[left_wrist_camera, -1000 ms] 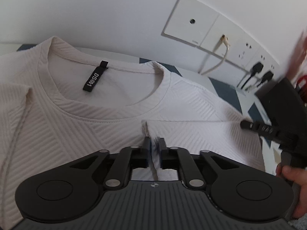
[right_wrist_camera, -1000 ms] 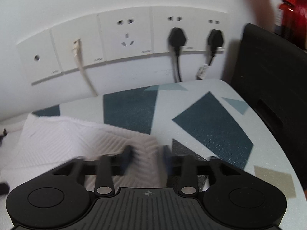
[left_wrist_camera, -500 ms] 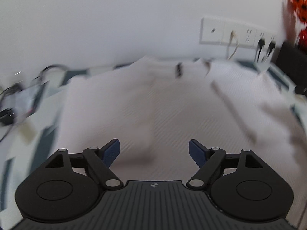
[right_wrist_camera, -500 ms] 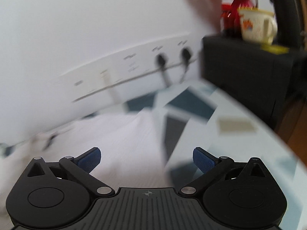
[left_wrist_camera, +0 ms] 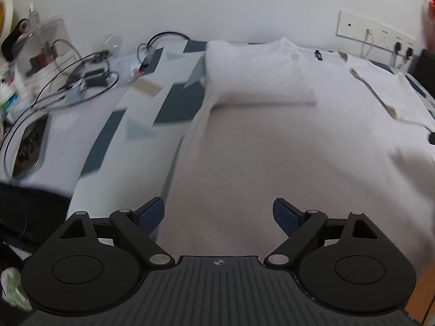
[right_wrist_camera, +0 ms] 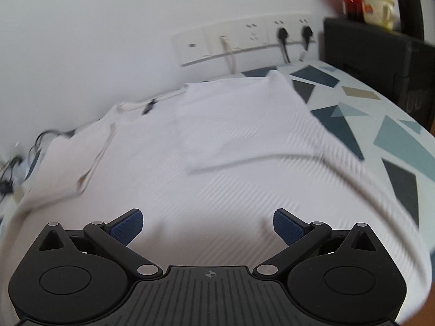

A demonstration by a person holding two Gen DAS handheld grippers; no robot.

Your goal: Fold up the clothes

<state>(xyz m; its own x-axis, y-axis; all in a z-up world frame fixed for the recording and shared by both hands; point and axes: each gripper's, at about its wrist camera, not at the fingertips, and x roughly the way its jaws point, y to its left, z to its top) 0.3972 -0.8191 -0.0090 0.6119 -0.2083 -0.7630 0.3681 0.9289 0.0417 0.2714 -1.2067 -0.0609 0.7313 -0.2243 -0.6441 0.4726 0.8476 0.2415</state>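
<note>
Cream T-shirt (left_wrist_camera: 272,141) lies spread on the table with the blue-and-grey triangle-patterned cloth (left_wrist_camera: 152,100), its collar with the black label (left_wrist_camera: 317,54) toward the wall, both sleeves folded in over the body. Over the shirt's near hem, the left gripper (left_wrist_camera: 218,213) hangs with its blue pads spread wide, gripping nothing. The right gripper (right_wrist_camera: 208,228) is just as wide apart and empty, also above the shirt's lower part. Beyond the collar, a wall socket strip (right_wrist_camera: 244,40) carries two black plugs. Left of the shirt sits a tangle of cables (left_wrist_camera: 81,76); right of it stands a black box (right_wrist_camera: 380,65).
</note>
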